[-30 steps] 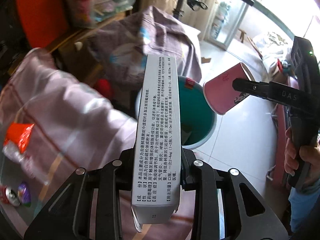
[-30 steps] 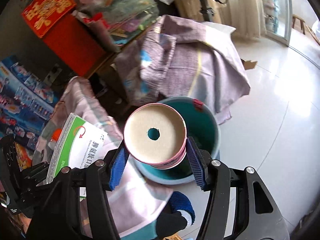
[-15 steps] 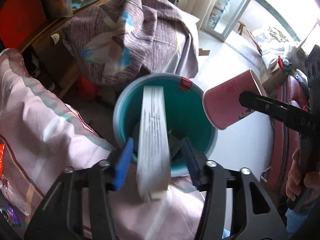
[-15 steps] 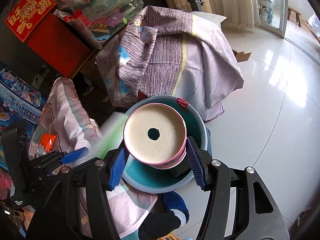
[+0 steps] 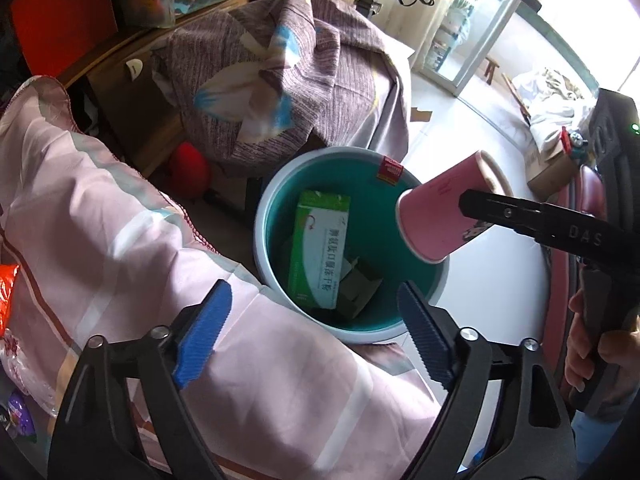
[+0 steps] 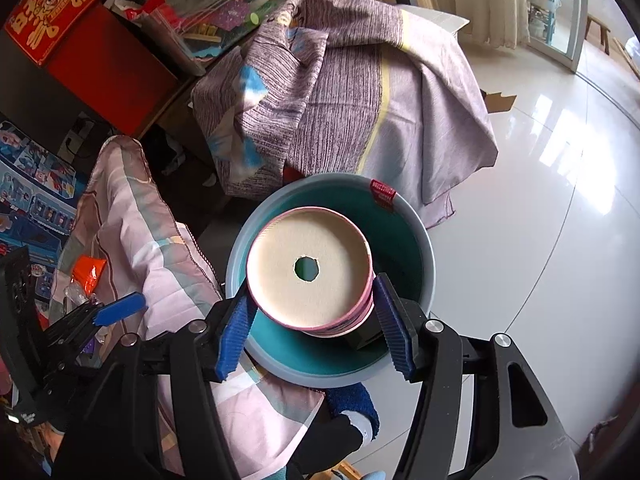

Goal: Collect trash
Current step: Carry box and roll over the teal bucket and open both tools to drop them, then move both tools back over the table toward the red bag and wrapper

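Note:
A teal bin (image 5: 280,184) stands on the floor beside a cloth-covered table. A white and green medicine box (image 5: 320,248) lies inside it on dark scraps. My left gripper (image 5: 316,332) is open and empty above the bin's near rim. My right gripper (image 6: 312,328) is shut on a pink paper cup (image 6: 310,270), held bottom-forward over the bin (image 6: 424,240). The cup's base has a small hole. In the left wrist view the cup (image 5: 444,216) hangs tilted over the bin's right rim.
A pink checked cloth (image 5: 120,240) covers the table at left, with an orange wrapper (image 6: 86,272) and clear plastic on it. A purple striped cloth (image 6: 340,92) drapes a box behind the bin. White tiled floor (image 6: 540,220) lies to the right.
My left gripper opened and let go of the medicine box, which fell into the bin. The right gripper kept the cup and moved over the bin.

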Demonstrator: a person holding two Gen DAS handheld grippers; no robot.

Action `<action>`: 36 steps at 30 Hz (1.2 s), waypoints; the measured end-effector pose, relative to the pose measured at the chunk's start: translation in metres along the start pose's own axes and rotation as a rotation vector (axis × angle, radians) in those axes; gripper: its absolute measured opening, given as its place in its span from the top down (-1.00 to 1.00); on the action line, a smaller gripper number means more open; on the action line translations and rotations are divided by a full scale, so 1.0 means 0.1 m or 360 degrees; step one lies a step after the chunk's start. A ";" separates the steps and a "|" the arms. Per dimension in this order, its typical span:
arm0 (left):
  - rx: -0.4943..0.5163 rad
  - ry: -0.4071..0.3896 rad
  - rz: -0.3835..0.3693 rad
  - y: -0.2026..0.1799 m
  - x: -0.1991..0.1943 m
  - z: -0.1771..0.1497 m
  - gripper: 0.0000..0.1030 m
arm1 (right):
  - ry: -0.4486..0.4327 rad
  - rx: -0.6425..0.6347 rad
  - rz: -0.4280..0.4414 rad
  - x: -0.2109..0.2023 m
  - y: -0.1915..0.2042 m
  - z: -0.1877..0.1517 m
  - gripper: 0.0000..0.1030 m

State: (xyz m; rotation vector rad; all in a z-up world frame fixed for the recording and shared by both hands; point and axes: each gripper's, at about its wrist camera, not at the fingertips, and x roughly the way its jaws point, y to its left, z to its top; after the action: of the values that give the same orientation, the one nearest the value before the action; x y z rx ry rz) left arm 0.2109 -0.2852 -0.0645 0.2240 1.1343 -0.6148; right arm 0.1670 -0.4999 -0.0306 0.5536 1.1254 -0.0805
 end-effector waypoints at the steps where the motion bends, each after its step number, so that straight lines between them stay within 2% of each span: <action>1: -0.0003 -0.0004 -0.0005 0.00 -0.01 -0.01 -0.73 | 0.0003 0.0008 -0.0002 0.00 0.00 0.00 -0.50; 7: -0.0011 -0.0030 -0.0020 0.04 -0.09 -0.08 -0.79 | 0.0038 0.0021 -0.0056 0.01 0.04 -0.02 -0.54; 10: -0.0018 -0.0038 -0.0038 0.06 -0.13 -0.12 -0.80 | 0.0074 0.0038 -0.0085 0.00 0.07 -0.06 -0.65; 22: -0.0059 -0.0127 -0.0058 0.17 -0.47 -0.38 -0.82 | 0.0059 -0.0033 -0.0142 -0.17 0.38 -0.25 -0.66; 29: -0.0119 -0.0190 -0.0042 0.35 -0.75 -0.65 -0.86 | 0.0082 -0.0093 -0.0130 -0.25 0.67 -0.42 -0.69; 36: -0.0247 -0.0241 0.0003 0.71 -1.01 -1.08 -0.88 | 0.0129 -0.0217 -0.0114 -0.25 1.10 -0.65 -0.69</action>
State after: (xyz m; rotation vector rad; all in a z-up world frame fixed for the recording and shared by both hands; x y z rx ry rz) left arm 0.1386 -0.1419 -0.0289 0.0446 1.0295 -0.5304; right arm 0.1388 -0.3808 0.0129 0.3983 1.2198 -0.0432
